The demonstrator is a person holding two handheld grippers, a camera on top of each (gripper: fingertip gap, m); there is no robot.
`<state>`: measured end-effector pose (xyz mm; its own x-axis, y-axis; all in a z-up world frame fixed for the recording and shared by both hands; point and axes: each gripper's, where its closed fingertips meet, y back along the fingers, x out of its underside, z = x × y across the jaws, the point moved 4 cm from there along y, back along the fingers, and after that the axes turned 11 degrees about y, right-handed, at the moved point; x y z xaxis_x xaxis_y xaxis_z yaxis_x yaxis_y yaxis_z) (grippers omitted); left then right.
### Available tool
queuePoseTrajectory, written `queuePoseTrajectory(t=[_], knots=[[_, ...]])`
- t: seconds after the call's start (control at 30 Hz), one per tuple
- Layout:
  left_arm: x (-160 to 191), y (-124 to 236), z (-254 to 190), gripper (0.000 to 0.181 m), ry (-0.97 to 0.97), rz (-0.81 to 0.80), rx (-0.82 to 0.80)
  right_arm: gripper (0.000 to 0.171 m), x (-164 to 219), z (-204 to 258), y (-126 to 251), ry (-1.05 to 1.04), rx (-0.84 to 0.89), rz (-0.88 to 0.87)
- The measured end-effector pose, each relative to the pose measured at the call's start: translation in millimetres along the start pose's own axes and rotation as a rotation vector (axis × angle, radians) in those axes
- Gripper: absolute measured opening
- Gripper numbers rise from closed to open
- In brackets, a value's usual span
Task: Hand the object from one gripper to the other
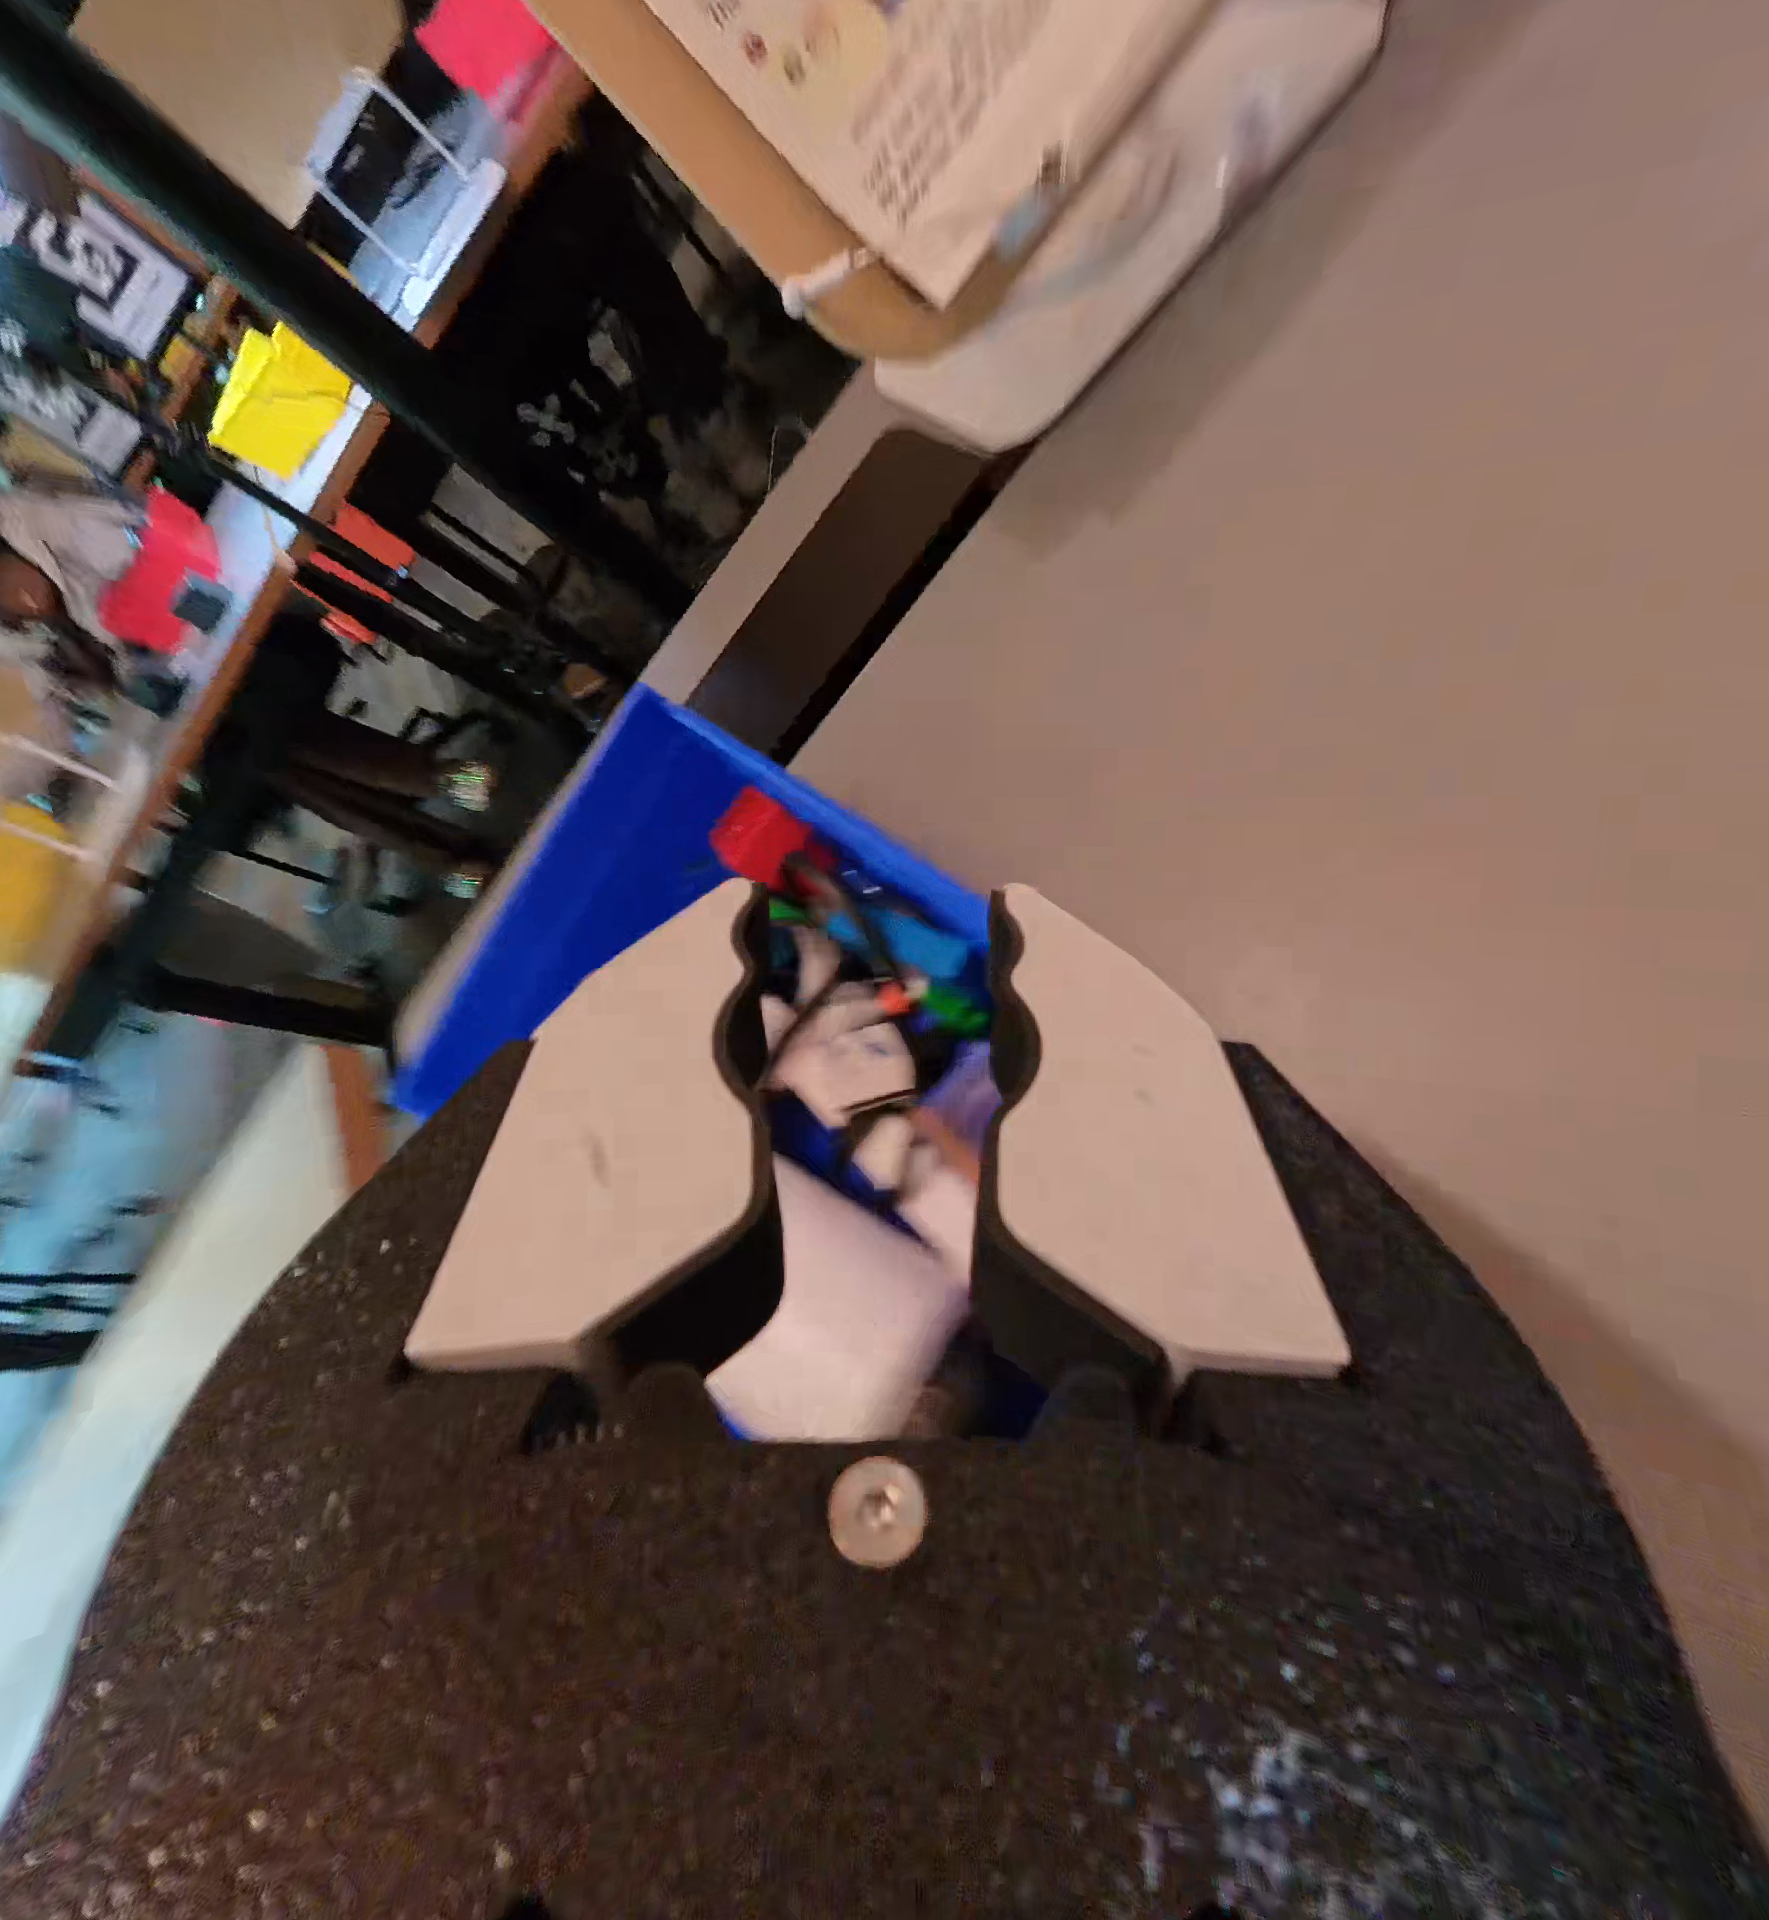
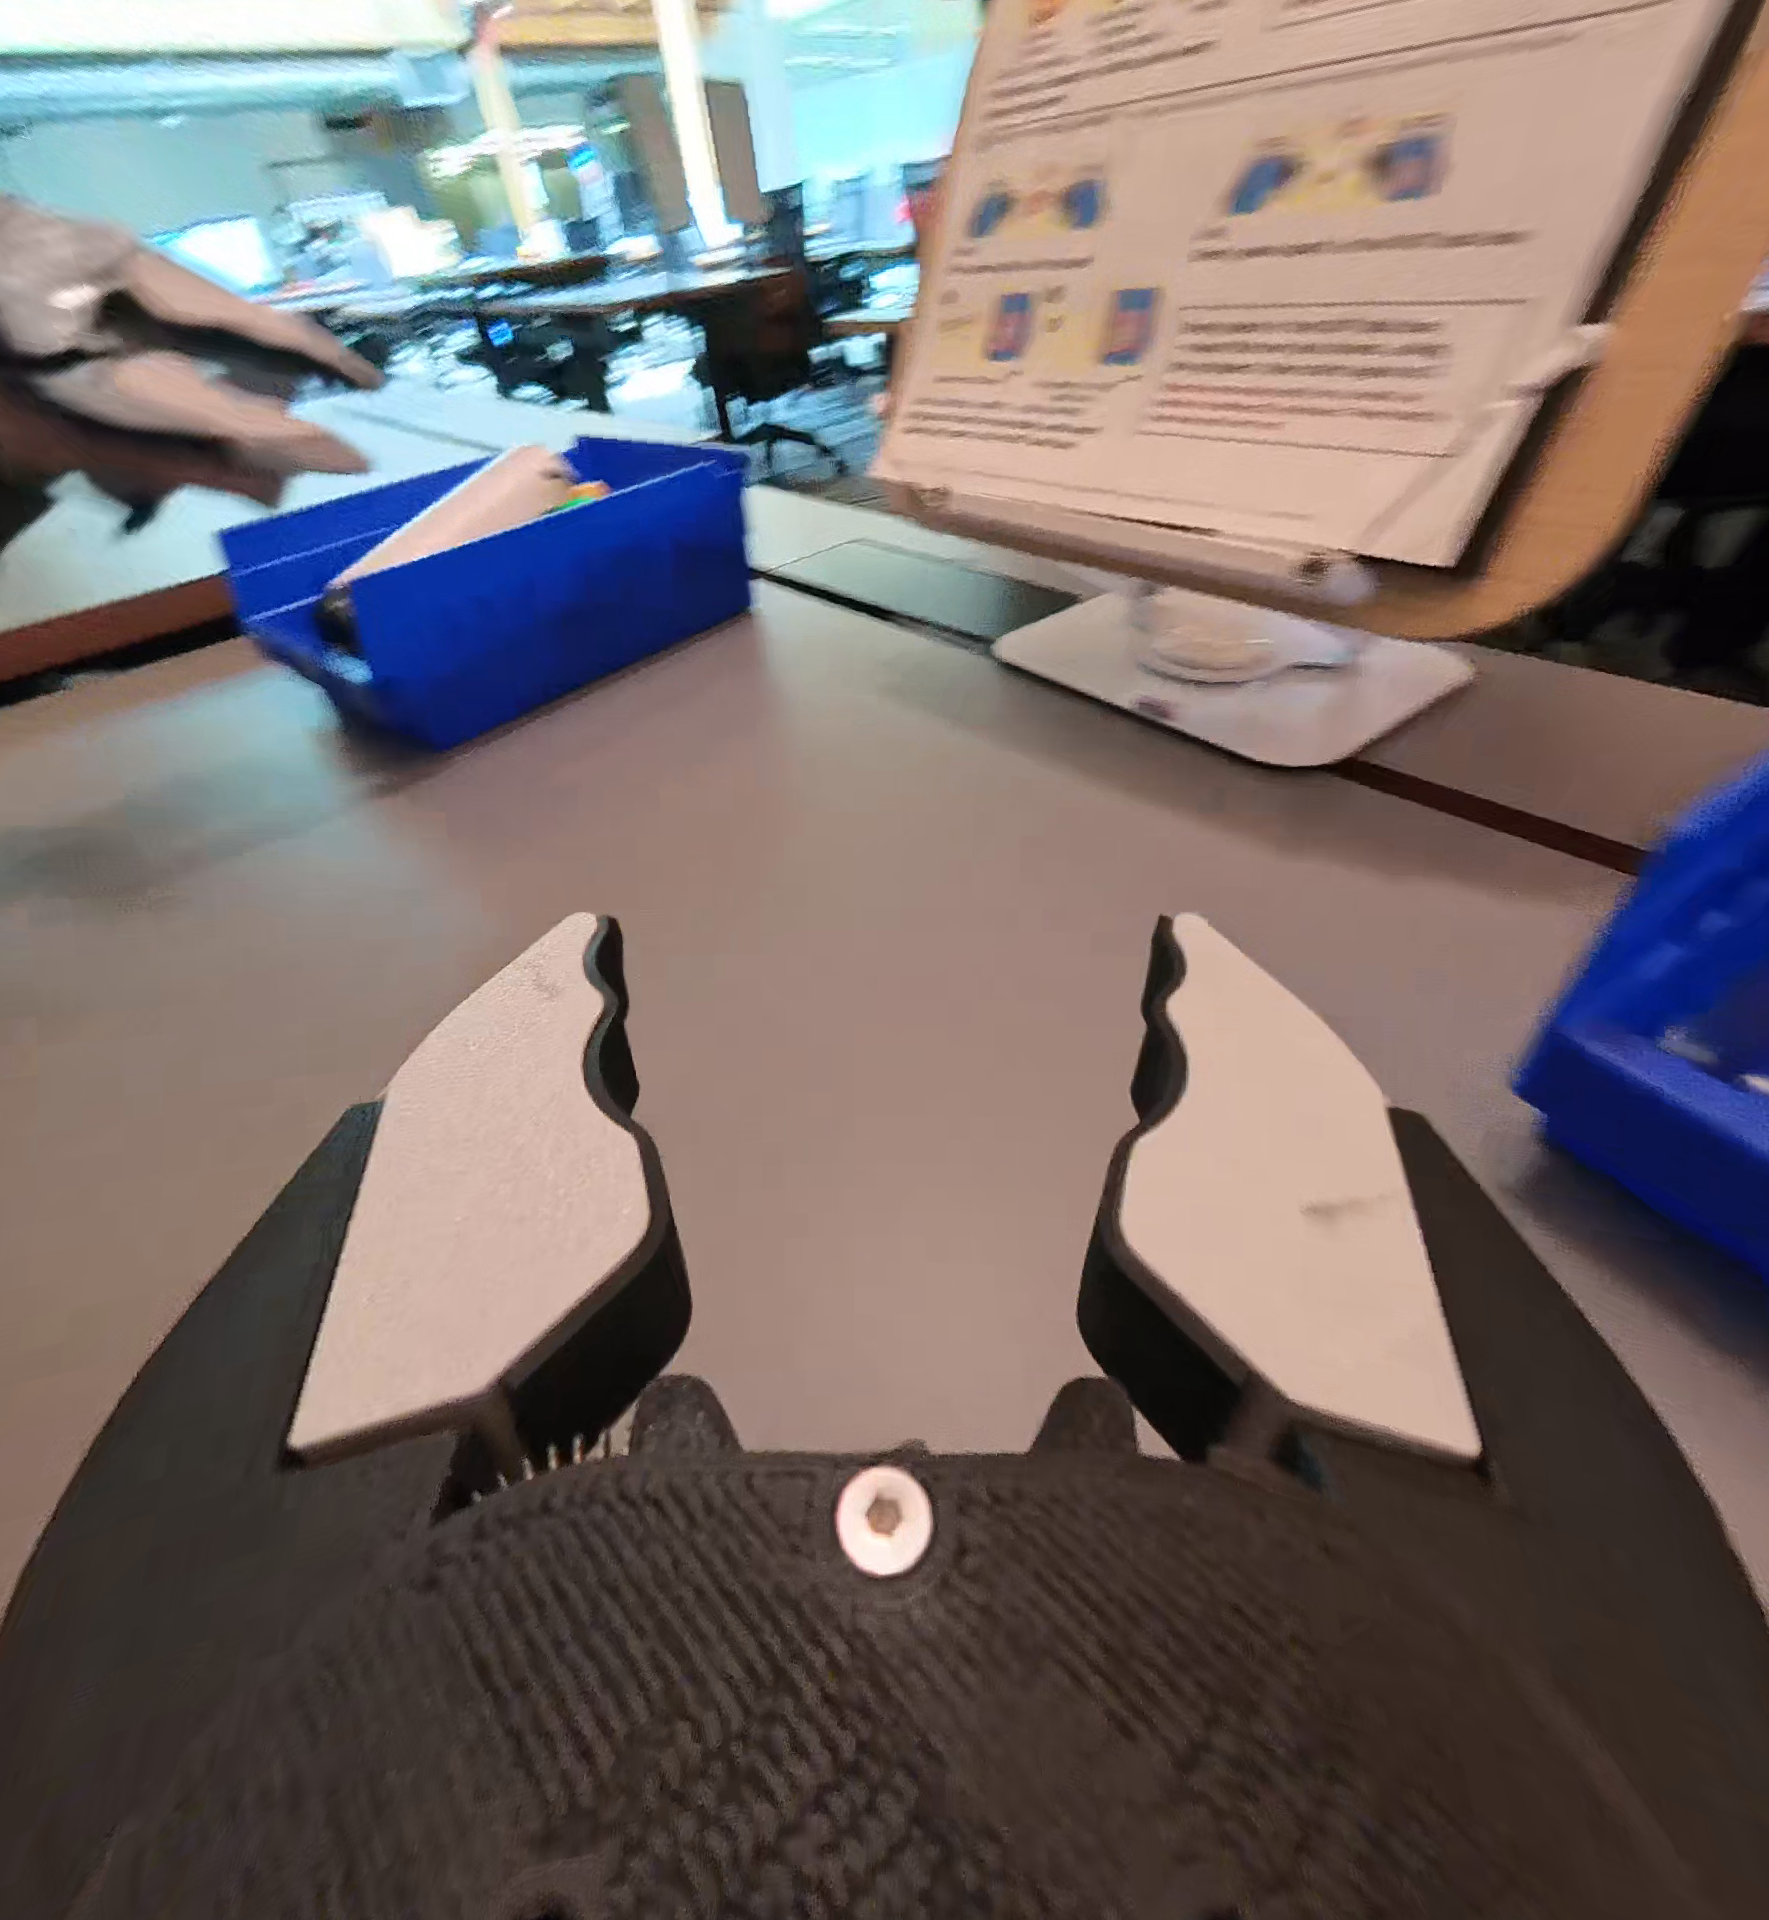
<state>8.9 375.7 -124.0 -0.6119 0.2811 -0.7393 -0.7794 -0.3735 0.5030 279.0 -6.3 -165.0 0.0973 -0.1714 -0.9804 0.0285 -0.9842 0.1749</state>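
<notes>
My left gripper (image 1: pixel 875 914) hovers tilted over a blue bin (image 1: pixel 589 894) at the table's far edge. Its jaws are partly open with nothing clearly between them. Through the gap I see the bin's jumble: a red block (image 1: pixel 760 831), green and blue pieces, dark cables and blurred white items (image 1: pixel 849 1299). My right gripper (image 2: pixel 885 945) is wide open and empty, low over the grey table (image 2: pixel 859 831). In the right wrist view the same bin (image 2: pixel 547 613) stands at the far left with a grey roll (image 2: pixel 444 525) in it, and the left gripper (image 2: pixel 184 405) shows blurred above and left of it.
A board with printed sheets on a white stand (image 2: pixel 1244 665) stands at the back right; it also shows in the left wrist view (image 1: pixel 963 135). A second blue bin (image 2: pixel 1711 1101) sits close on the right. Office desks and shelves lie beyond the table edge. The tips of one gripper are about 45 centimeters away from the tips of the other.
</notes>
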Motion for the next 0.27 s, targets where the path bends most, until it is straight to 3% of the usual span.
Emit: queuePoseTrajectory(t=[0.1,0.27], knots=[[6,-32,27,0.048,-0.179,0.224,0.092,0.096,-4,19,-10,0.053,-0.125,-0.074],[25,-82,61,0.061,-0.271,0.513,0.168,0.09,-14,25,-16,0.021,-0.113,-0.262]])
